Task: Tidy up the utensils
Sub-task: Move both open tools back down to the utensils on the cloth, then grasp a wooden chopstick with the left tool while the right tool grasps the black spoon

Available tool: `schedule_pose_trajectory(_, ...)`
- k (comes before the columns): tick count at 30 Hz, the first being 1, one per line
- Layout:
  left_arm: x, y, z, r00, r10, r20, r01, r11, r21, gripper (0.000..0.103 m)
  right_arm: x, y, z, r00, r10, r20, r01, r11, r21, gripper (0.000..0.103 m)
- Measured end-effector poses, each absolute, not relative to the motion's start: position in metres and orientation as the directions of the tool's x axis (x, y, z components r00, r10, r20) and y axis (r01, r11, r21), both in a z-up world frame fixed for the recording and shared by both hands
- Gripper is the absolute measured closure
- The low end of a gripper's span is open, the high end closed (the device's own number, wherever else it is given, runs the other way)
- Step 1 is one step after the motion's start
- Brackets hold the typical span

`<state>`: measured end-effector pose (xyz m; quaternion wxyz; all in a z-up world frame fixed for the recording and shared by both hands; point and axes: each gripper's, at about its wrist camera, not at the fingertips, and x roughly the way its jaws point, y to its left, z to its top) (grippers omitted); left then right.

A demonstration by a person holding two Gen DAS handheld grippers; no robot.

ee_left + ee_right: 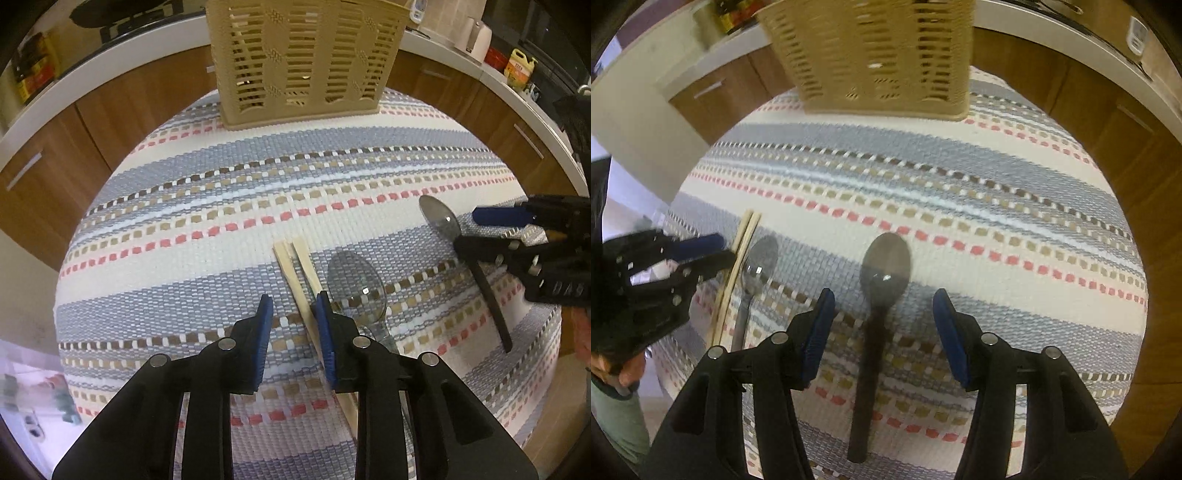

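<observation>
A pair of wooden chopsticks (295, 275) lies on the striped mat (207, 206), with a silver spoon (356, 284) just to its right. My left gripper (293, 306) hangs low over them, open, and the chopsticks run between its fingers close to the right pad. A spoon with a dark handle (884, 269) lies lengthwise between the fingers of my right gripper (883, 299), which is open and clear of the handle. A beige slotted utensil basket (306, 62) stands upright at the mat's far edge. The right wrist view shows the left gripper (716, 251) beside the chopsticks (738, 266).
The mat covers a small round table. Wooden cabinets (122, 107) under a white counter curve behind it. A white jug (476, 37) and a yellow bottle (519, 68) stand on the counter. A person's hand (624, 369) shows at the lower left.
</observation>
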<state>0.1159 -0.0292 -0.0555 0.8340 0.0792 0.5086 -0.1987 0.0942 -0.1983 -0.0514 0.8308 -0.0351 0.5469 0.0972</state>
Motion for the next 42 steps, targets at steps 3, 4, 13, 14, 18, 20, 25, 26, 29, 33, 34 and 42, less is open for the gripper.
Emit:
schedule_pose_trajectory(3,0.119,-0.031,-0.057,0.397,-0.24,-0.886,0.403,0.913,-0.067,0.083,0.095,-0.188,-0.059,0.381,0.081,-0.921,-0.211,0.977,-0.001,0.061)
schedule_pose_trajectory(4,0.12,-0.03,-0.057,0.395,-0.244,-0.886,0.403,0.913,-0.072,0.083,0.095,-0.184,-0.059,0.388,0.068,-0.919,-0.216,0.976,-0.018,0.063)
schedule_pose_trajectory(13,0.125,-0.036,-0.058,0.388,-0.221,-0.895,0.397,0.916,-0.053,0.082,0.093,-0.173,-0.062,0.407,0.002,-0.914,-0.23,0.968,-0.1,0.066)
schedule_pose_trajectory(14,0.125,-0.039,-0.058,0.392,-0.216,-0.894,0.398,0.916,-0.047,0.082,0.093,-0.174,-0.062,0.41,-0.002,-0.912,-0.231,0.967,-0.106,0.068)
schedule_pose_trajectory(18,0.126,-0.044,-0.06,0.413,-0.185,-0.891,0.393,0.92,-0.009,0.086,0.09,-0.178,-0.061,0.413,0.012,-0.911,-0.237,0.967,-0.095,0.082)
schedule_pose_trajectory(20,0.127,-0.043,-0.06,0.413,-0.186,-0.891,0.384,0.923,-0.015,0.09,0.088,-0.186,-0.058,0.416,0.016,-0.909,-0.224,0.971,-0.086,0.085)
schedule_pose_trajectory(25,0.13,-0.038,-0.061,0.405,-0.215,-0.889,0.377,0.925,-0.052,0.091,0.086,-0.211,-0.048,0.43,0.018,-0.903,-0.179,0.982,-0.066,0.085)
schedule_pose_trajectory(26,0.13,-0.038,-0.061,0.406,-0.214,-0.888,0.377,0.925,-0.051,0.091,0.086,-0.216,-0.047,0.433,0.013,-0.901,-0.169,0.983,-0.067,0.085)
schedule_pose_trajectory(29,0.127,-0.037,-0.061,0.412,-0.211,-0.886,0.378,0.925,-0.044,0.091,0.083,-0.231,-0.042,0.42,0.058,-0.906,-0.159,0.987,-0.01,0.085)
schedule_pose_trajectory(33,0.126,-0.032,-0.061,0.407,-0.217,-0.887,0.376,0.925,-0.054,0.091,0.084,-0.228,-0.039,0.403,0.114,-0.908,-0.179,0.983,0.044,0.085)
schedule_pose_trajectory(34,0.126,-0.032,-0.061,0.403,-0.218,-0.889,0.377,0.925,-0.056,0.091,0.086,-0.222,-0.039,0.405,0.106,-0.908,-0.184,0.982,0.032,0.085)
schedule_pose_trajectory(42,0.132,-0.033,-0.061,0.372,-0.22,-0.902,0.394,0.917,-0.061,0.091,0.107,-0.191,-0.052,0.345,0.009,-0.938,-0.199,0.978,-0.063,0.076)
